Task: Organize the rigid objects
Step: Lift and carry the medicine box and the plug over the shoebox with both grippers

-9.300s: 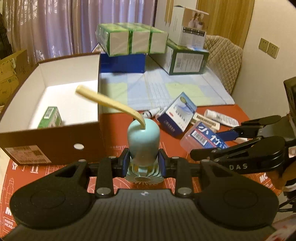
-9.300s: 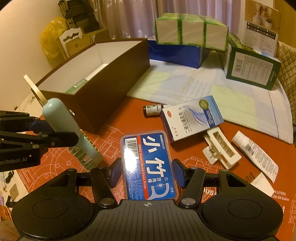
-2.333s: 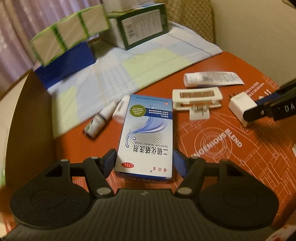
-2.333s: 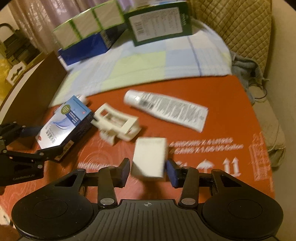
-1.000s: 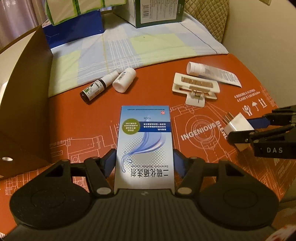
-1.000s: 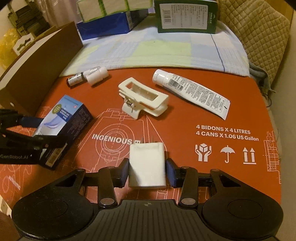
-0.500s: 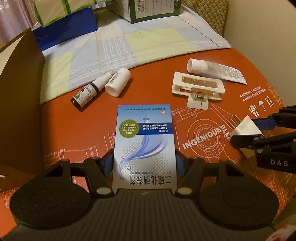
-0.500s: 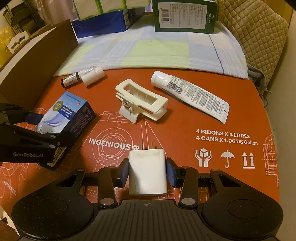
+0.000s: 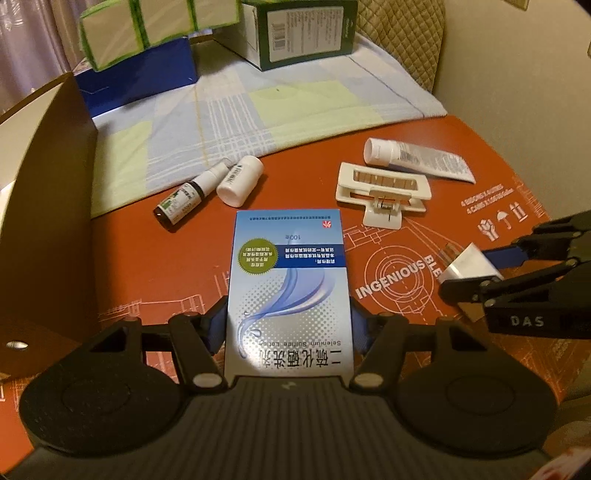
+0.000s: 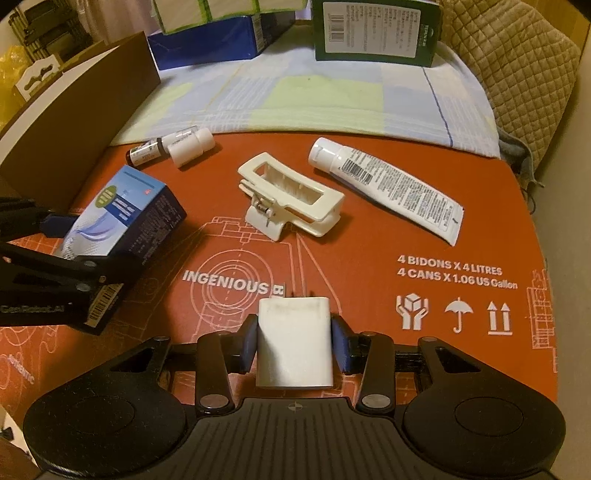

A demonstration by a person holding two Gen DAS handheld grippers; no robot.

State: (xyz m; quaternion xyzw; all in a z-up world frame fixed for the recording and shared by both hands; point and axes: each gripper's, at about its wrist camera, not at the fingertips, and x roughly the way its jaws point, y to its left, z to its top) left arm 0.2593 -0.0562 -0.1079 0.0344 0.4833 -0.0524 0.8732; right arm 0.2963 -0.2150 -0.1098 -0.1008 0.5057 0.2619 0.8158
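My left gripper (image 9: pixel 288 326) is shut on a blue-and-white lotion box (image 9: pixel 288 280), which lies lengthwise between the pads. The right wrist view shows that box (image 10: pixel 122 214) low over the red mat, in the left gripper (image 10: pixel 55 254). A white plug adapter (image 10: pixel 293 343), prongs pointing away, sits pinched in my shut right gripper (image 10: pixel 294 345). In the left wrist view the plug (image 9: pixel 467 264) and right gripper (image 9: pixel 480 275) come in from the right. On the mat lie a cream hair claw (image 10: pixel 291 199), a white tube (image 10: pixel 388 184), a dark small bottle (image 10: pixel 142 152) and a white bottle (image 10: pixel 190 146).
A brown cardboard box (image 9: pixel 48 192) with a white inside stands at the left edge. A checked cloth (image 9: pixel 240 118) covers the back of the table, carrying a green carton (image 9: pixel 306 33) and a blue box (image 9: pixel 140 74) under green-edged packs. A quilted chair back (image 10: pixel 517 74) is at far right.
Long ago the left gripper held a teal brush and the right a blue floss case; now they hold the lotion box and the plug. Over the last second nothing has visibly moved.
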